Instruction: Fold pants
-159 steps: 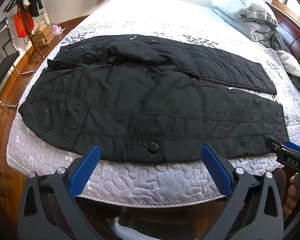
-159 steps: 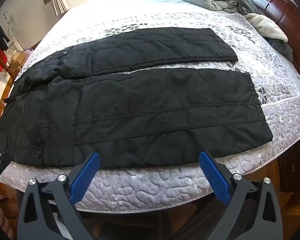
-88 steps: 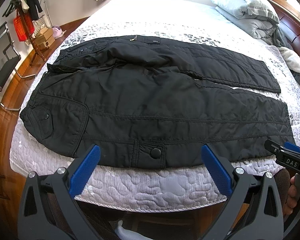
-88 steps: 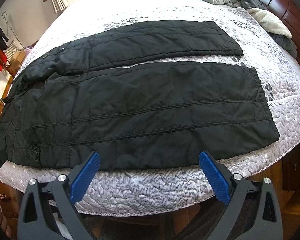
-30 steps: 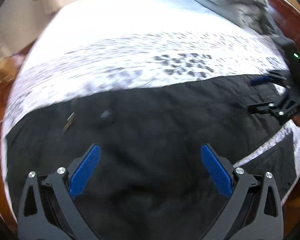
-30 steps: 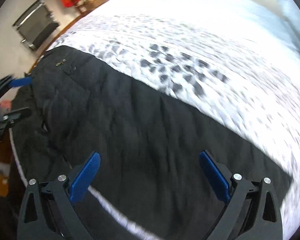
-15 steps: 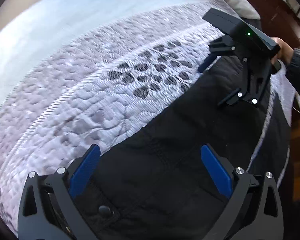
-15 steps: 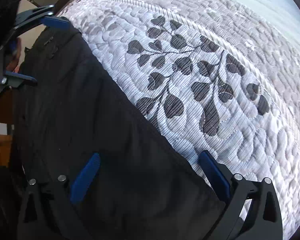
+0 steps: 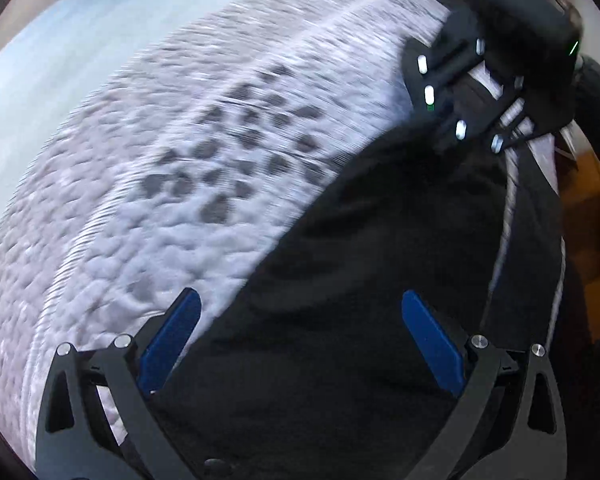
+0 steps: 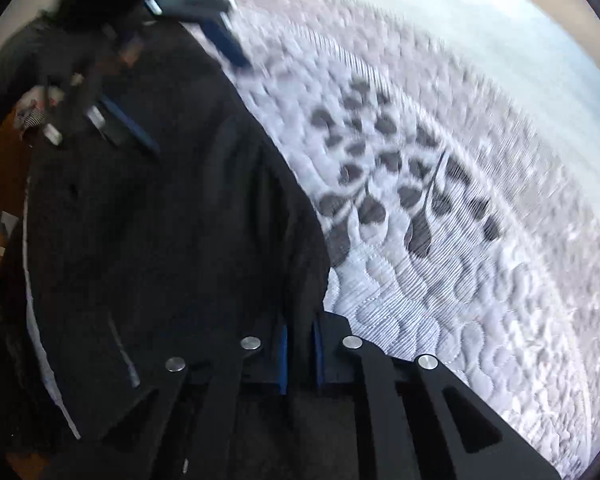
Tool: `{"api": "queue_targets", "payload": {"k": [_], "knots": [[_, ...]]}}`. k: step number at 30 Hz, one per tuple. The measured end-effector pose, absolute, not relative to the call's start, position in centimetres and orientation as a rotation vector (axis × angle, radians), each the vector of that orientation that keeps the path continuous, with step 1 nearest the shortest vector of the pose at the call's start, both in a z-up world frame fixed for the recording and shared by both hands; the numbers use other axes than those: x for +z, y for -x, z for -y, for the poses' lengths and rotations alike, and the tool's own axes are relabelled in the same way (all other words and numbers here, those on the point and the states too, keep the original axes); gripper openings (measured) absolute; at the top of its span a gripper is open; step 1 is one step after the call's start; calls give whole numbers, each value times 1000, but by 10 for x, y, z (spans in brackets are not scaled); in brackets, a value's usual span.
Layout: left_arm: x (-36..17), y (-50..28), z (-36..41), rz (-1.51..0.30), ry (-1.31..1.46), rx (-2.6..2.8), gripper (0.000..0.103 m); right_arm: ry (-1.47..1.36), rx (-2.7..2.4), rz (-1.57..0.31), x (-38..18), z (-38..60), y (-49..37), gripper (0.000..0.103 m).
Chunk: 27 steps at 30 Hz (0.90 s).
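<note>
Black quilted pants (image 9: 380, 260) lie flat on a white quilted bedspread (image 9: 160, 200). In the left wrist view my left gripper (image 9: 300, 300) is open, hanging low over the far edge of the pants, one blue pad over the bedspread and one over the fabric. My right gripper (image 9: 444, 132) shows at the upper right, pinching up a peak of that same edge. In the right wrist view my right gripper (image 10: 300, 328) is shut on the pants (image 10: 160, 220) at their far edge, with black fabric between its blue pads. The left gripper (image 10: 196, 106) appears open at the upper left.
The bedspread (image 10: 460, 280) carries a grey leaf pattern just beyond the pants' edge and runs on to plain white bedding. Wooden floor (image 9: 592, 240) shows past the near side of the bed. A dark sleeve (image 9: 596, 92) sits behind the right gripper.
The right gripper has closed on the far edge of the pants, which was only between its open pads before. The left gripper has dropped lower over the same edge and rolled.
</note>
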<state>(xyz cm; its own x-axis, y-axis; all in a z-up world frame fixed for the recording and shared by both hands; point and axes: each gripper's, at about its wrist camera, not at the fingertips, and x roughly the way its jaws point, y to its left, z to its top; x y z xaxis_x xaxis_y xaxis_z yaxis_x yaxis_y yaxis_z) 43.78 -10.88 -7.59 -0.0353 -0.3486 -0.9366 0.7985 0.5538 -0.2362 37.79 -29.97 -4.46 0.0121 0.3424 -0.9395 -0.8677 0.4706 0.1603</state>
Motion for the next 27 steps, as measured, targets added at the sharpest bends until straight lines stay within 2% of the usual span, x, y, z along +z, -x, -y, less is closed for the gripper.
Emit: {"api": "queue_targets", "payload": {"k": [6, 14, 16, 19, 22, 27], "knots": [[-86, -437, 127, -1379, -465, -1051, 100, 499, 1001, -1047, 1, 323, -344, 9], [-80, -431, 114, -1428, -429, -1058, 98, 478, 968, -966, 17, 331, -324, 9], [-83, -423, 113, -1411, -513, -1002, 59, 456, 956, -964, 17, 331, -324, 9], [-85, -419, 102, -1447, -455, -966, 36, 435, 924, -967, 3, 328, -327, 9], [-68, -400, 88, -1363, -424, -903, 24, 340, 861, -973, -4, 332, -331, 10], [-51, -360, 78, -1309, -355, -718, 18, 248, 795, -995, -9, 335, -316, 11]]}}
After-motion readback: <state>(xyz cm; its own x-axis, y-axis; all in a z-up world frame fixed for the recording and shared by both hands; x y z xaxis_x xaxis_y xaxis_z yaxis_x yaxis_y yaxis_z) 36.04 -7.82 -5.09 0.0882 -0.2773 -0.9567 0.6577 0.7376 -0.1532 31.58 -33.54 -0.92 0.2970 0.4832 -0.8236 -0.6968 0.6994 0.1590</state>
